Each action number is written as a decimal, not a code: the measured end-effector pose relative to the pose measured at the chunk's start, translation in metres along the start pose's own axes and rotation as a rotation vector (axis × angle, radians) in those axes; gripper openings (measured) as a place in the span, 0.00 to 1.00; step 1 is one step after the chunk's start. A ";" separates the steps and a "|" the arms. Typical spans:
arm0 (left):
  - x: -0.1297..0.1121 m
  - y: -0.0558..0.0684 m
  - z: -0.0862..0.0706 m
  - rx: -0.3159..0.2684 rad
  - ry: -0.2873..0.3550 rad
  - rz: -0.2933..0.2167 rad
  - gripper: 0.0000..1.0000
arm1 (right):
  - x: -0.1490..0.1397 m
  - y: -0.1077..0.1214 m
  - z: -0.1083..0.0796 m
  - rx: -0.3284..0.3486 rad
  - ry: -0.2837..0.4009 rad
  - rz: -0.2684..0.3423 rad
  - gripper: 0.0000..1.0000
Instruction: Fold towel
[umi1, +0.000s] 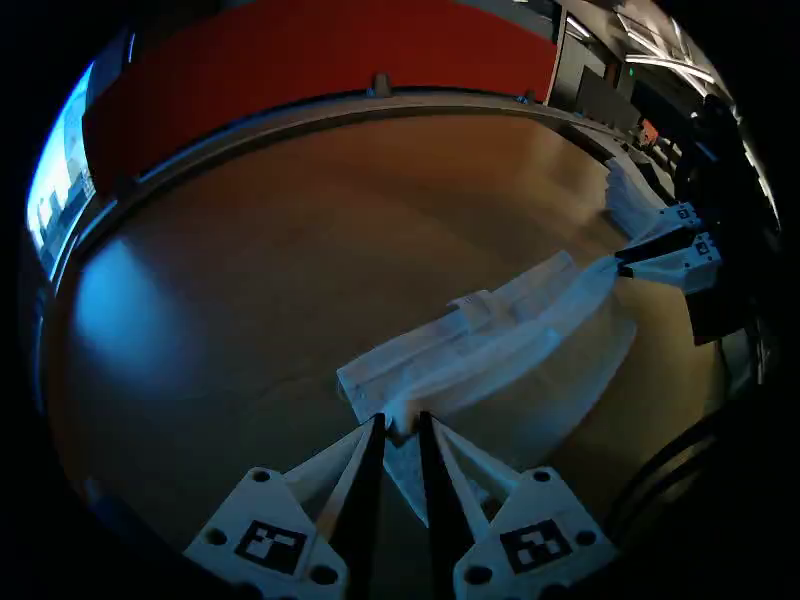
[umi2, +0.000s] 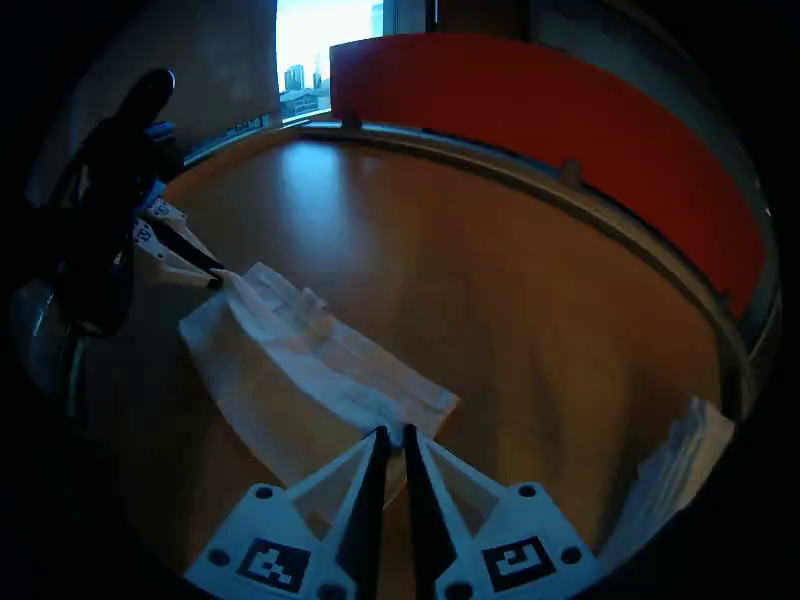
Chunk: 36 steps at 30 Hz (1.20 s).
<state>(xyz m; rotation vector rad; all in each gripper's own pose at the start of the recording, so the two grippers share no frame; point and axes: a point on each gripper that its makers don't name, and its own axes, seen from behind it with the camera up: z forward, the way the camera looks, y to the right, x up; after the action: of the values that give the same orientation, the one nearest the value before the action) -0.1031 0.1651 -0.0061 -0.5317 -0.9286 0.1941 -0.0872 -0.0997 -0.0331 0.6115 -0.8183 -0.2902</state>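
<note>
Closest in the left gripper view, the left gripper (umi1: 402, 420) has its tongs pressed together on one end of the white towel (umi1: 480, 340). In the right gripper view, the right gripper (umi2: 394, 432) pinches the opposite end in the same way, both fingers on the cloth.

The towel hangs as a long band between the two grippers, above the wooden table (umi1: 250, 280) and well short of the red panel (umi1: 300, 60) along the far edge. The band runs roughly parallel to that panel. Its lower part sags on the side away from the panel, and it looks to be touching the wood.

A stack of white cloth (umi2: 680, 455) lies on the table beyond the right gripper's end, nearer the panel's end than the towel is.

This looks like a fold in progress, with the held edge about to be carried over the sagging part. To do it well:

- Hold both ends at the same height, so the band stays taut and parallel to the panel.
- Move both grippers together at the same pace.
- Lay the held edge squarely on the edge beneath it.
- Open the tongs only once the cloth rests flat, or a corner may slip or skew.
</note>
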 end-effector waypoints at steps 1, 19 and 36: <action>0.000 -0.001 0.001 0.003 -0.002 0.001 0.29 | 0.000 0.001 0.002 -0.004 -0.002 -0.001 0.14; 0.009 -0.024 0.006 0.086 0.014 0.040 0.52 | 0.003 0.021 0.014 -0.067 -0.012 -0.018 0.24; 0.001 -0.025 -0.009 0.080 0.020 -0.016 0.95 | 0.005 0.019 0.000 -0.083 0.014 0.022 0.87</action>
<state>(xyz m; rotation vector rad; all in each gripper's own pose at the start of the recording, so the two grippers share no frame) -0.0969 0.1415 0.0030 -0.4513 -0.9019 0.2099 -0.0835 -0.0870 -0.0191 0.5262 -0.7949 -0.2981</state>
